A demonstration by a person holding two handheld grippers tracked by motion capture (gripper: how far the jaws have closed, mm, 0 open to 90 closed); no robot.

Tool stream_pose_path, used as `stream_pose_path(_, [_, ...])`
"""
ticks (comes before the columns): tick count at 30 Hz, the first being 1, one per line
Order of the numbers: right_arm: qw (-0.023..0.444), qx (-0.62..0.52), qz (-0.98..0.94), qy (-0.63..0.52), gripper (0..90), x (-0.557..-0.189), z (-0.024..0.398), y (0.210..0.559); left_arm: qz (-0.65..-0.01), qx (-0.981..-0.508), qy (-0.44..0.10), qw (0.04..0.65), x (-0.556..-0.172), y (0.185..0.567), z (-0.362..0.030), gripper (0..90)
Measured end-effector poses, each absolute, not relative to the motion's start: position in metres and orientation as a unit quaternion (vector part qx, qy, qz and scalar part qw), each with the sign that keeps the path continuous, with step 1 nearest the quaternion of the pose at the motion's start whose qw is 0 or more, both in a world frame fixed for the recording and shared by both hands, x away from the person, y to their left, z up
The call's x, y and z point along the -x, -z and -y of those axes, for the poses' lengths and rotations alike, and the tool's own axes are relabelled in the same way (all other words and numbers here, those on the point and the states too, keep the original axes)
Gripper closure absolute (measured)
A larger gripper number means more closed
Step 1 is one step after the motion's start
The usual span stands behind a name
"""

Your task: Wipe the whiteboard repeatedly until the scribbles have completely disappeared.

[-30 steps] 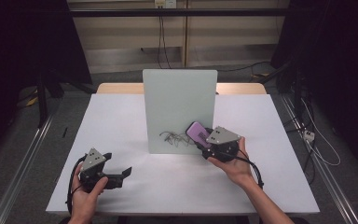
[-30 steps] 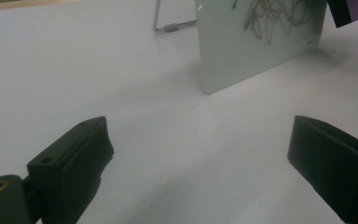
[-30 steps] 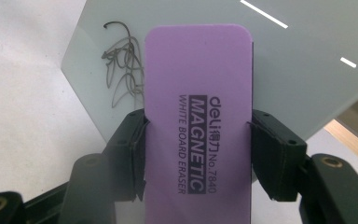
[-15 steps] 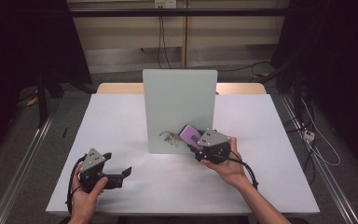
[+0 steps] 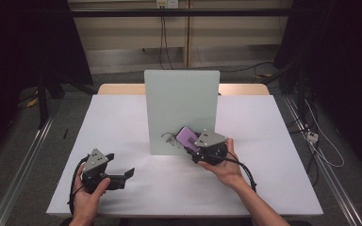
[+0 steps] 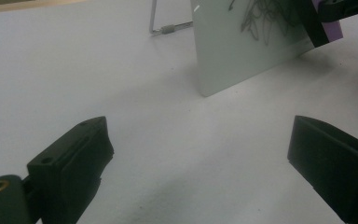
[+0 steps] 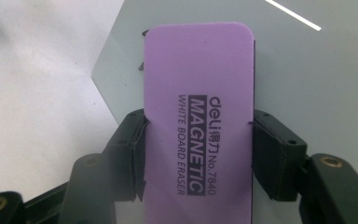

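Right gripper (image 5: 199, 151) clamped on eraser (image 7: 198, 121) vs whiteboard (image 5: 181, 94); scribble (image 5: 169, 138) prob still partly there. Left gripper (image 5: 128, 175) wide open, idle on surface (image 5: 273, 188).

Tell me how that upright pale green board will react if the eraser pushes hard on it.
The upright pale green board probably stays stiff: its face looks flat and rigid. It may tip or slide backward, since a thin wire stand seems to prop it. The purple whiteboard eraser, clamped in the right hand-held gripper, likely grips rather than slips.
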State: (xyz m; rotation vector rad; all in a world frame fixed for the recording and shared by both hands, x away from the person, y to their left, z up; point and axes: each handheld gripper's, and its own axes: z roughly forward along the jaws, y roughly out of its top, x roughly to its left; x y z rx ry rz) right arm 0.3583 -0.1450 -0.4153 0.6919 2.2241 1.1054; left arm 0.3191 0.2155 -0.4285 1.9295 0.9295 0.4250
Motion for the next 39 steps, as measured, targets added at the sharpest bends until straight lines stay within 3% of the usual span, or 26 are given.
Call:
stream_pose_path(12, [0.229,-0.259,-0.832,-0.433,41.8,-0.365,0.142,0.418,-0.379,-0.785,-0.173,0.459,-0.319,0.429,-0.215,5.8])
stream_pose_path(27, [0.257,-0.265,-0.826,-0.427,41.8,-0.367,0.179,0.392,-0.381,-0.783,-0.177,0.459,-0.316,0.428,-0.217,5.8])
stream_pose_path(39, [0.252,-0.245,-0.837,-0.42,41.8,-0.365,0.164,0.408,-0.368,-0.789,-0.19,0.454,-0.313,0.426,-0.213,5.8])
